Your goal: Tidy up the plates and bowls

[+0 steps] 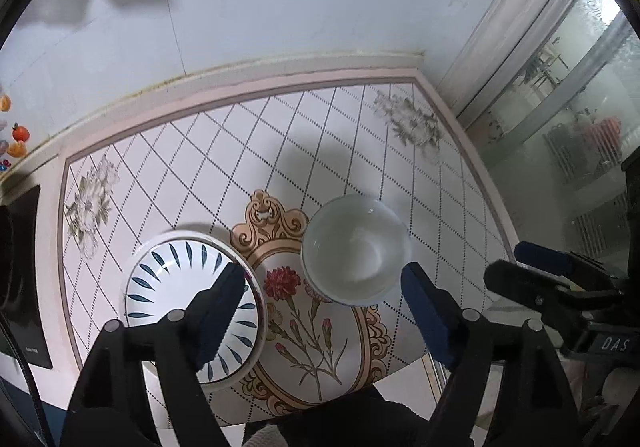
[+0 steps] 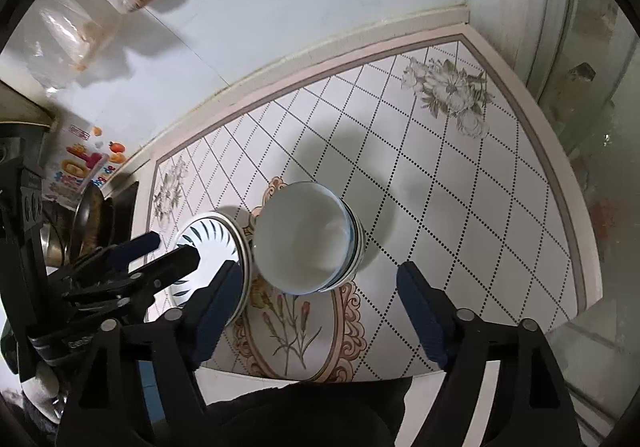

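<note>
Left claw (image 1: 322, 295) is spread wide with nothing in it, hanging above the tiled desk (image 1: 224, 151); the leaf-pattern plates (image 1: 168, 279) sit under its left finger, and the white bowl (image 1: 356, 251) is just to their right. In the right wrist view, the right claw (image 2: 318, 291) is spread and empty too. There the stacked bowls (image 2: 304, 239) stand between its fingers and a bit farther off, with the plates (image 2: 208, 243) touching them on the left and the left claw (image 2: 156, 251) poking in over the plates.

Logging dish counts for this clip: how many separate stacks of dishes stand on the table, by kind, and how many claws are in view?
Plate stacks, leaf pattern: 1, plates
Bowl stacks, white inside: 1, bowls, layered rims show at the side; number of pieces unclear
Claws: 2, left claw and right claw, both open and empty
Total: 4
</note>
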The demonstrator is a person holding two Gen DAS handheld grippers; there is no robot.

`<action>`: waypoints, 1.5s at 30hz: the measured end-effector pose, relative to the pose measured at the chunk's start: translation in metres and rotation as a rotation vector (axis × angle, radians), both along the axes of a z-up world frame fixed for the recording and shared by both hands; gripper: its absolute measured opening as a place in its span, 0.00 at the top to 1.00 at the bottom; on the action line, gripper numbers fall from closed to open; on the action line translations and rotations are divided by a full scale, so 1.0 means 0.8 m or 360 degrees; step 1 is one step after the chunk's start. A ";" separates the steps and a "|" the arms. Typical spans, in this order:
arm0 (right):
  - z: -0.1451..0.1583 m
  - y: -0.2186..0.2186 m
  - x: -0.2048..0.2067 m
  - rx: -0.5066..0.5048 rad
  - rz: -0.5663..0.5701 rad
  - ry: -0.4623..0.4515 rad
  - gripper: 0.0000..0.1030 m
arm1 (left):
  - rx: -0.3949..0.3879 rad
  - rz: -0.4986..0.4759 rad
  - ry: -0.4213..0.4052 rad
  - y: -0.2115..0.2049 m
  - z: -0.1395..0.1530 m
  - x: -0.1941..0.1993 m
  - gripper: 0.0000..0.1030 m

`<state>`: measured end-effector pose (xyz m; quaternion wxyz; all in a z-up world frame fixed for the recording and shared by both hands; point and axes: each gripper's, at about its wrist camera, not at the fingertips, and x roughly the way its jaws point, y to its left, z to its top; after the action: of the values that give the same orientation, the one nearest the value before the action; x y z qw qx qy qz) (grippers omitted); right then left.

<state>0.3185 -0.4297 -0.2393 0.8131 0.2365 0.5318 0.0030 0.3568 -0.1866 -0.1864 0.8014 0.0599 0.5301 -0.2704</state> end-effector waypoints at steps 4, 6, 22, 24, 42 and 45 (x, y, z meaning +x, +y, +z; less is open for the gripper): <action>0.015 0.002 -0.009 -0.0044 0.0005 -0.0005 0.11 | -0.0046 0.0007 0.0013 0.003 0.011 0.001 0.09; 0.019 0.002 -0.011 -0.0061 0.0013 -0.0012 0.10 | -0.0047 0.0006 0.0009 0.002 0.013 0.000 0.08; -0.082 -0.035 0.034 0.0188 -0.0013 0.0144 0.08 | 0.0028 0.0179 0.0331 -0.020 -0.098 0.071 0.08; -0.112 -0.038 0.045 0.0248 -0.0009 0.0182 0.08 | 0.0035 0.0214 0.0406 -0.024 -0.122 0.086 0.08; -0.278 -0.022 0.104 0.0698 0.0109 0.0388 0.06 | -0.0051 0.0184 0.0762 -0.060 -0.229 0.122 0.26; -0.280 -0.020 0.110 0.0727 0.0133 0.0373 0.06 | -0.0087 0.0169 0.0785 -0.066 -0.233 0.121 0.36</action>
<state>0.4069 -0.4458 -0.4633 0.6706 0.3907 0.6173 0.1293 0.4539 -0.2391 -0.3729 0.6622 -0.0576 0.7045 -0.2486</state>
